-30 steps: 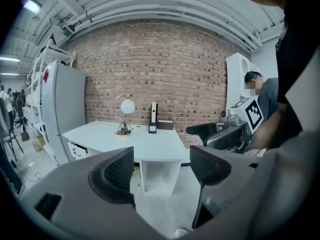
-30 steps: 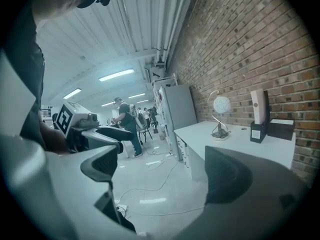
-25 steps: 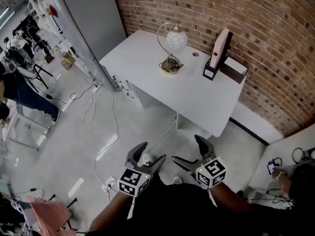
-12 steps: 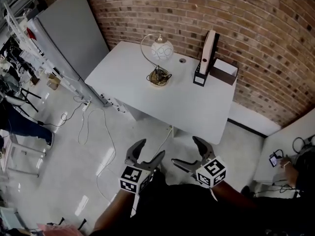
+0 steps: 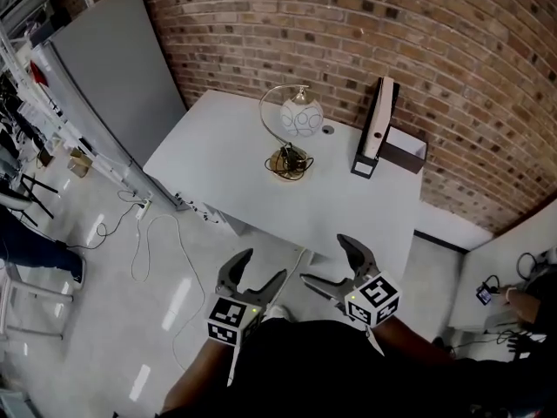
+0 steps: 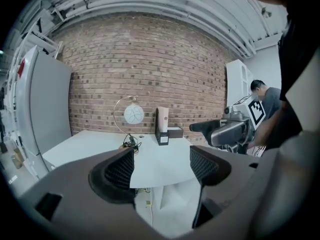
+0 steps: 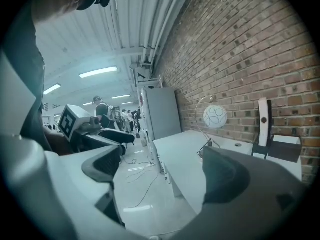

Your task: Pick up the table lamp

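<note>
At the far left a tall grey cabinet [image 5: 113,68] stands against the brick wall [image 5: 452,50], and loose cables [image 5: 144,233] trail over the shiny floor in front of it. Next comes the white table [image 5: 209,155], pushed up to the wall. The table lamp [image 5: 294,138] stands upright near the middle of the table's back half — a thin curved metal arm with a white patterned globe hanging from it, a round base below, and its cord bunched beside the base. To the right of the lamp an upright file holder [image 5: 376,129] leans a little, with a small open box [image 5: 406,151] just beside it at the table's right end. Down in front, well short of the table and over the floor, the person holds both tools side by side. The left gripper [image 5: 263,266] has its jaws spread wide with nothing between them. The right gripper [image 5: 324,259] is the same — jaws wide apart, empty, pointing roughly toward the lamp.
</note>
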A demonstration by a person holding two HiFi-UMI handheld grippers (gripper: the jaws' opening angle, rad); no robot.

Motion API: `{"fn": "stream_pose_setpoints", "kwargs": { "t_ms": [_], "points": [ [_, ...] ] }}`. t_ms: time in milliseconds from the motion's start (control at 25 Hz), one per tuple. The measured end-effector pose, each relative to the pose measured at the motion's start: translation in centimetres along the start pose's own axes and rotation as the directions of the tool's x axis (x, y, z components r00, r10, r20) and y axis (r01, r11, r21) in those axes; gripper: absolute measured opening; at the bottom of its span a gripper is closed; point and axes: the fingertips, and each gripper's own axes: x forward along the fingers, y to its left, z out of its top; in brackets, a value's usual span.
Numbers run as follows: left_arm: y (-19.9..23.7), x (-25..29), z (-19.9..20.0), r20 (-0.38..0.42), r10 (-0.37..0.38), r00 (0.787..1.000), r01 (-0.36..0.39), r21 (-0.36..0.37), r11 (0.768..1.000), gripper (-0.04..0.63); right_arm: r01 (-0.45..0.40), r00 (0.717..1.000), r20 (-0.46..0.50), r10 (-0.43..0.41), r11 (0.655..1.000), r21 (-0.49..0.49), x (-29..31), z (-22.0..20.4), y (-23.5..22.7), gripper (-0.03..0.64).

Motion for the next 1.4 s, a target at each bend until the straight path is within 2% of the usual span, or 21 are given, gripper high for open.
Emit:
{"fn": "stream_pose_setpoints", "kwargs": {
  "t_ms": [160, 320, 480, 640, 800, 1160, 1400],
  "points": [
    [4.8, 0.0, 0.2, 0.003, -0.007, 1.0, 0.007, 0.01, 1.0, 0.347, 0.04, 0.999, 0.0, -0.04, 0.999, 0.017, 3.7, 0.5, -0.8, 0.523],
    [7.9, 0.8, 0.6, 0.017, -0.041, 0.999, 0.041, 0.024, 0.999, 0.347, 0.065, 0.998, 0.018, -0.065, 0.997, 0.032, 6.5, 1.2, -0.8, 0.515],
    [8.5, 2.7, 0.4, -0.004, -0.095, 0.995, 0.095, 0.013, 0.995, 0.347, 0.087, 0.996, -0.026, -0.086, 0.995, 0.047, 7.7, 0.4, -1.4, 0.515],
    [9.0, 4.6, 0.3, -0.028, -0.134, 0.991, 0.135, 0.031, 0.99, 0.347, 0.119, 0.993, -0.029, -0.118, 0.991, 0.058, 8.5, 1.0, -3.2, 0.514],
    [9.6, 6.7, 0.7, -0.039, -0.159, 0.986, 0.159, -0.001, 0.987, 0.347, 0.136, 0.99, -0.036, -0.134, 0.988, 0.075, 9.1, 1.1, -5.2, 0.512],
    [13.3, 11.9, 5.3, -0.039, -0.111, 0.993, 0.113, 0.056, 0.992, 0.347, 0.133, 0.991, 0.018, -0.135, 0.988, 0.084, 12.4, 4.3, -11.9, 0.509],
    [13.4, 15.4, 7.7, -0.017, -0.104, 0.994, 0.104, 0.043, 0.994, 0.347, 0.147, 0.988, 0.029, -0.15, 0.984, 0.105, 12.1, 4.1, -16.2, 0.503]
  ]
}}
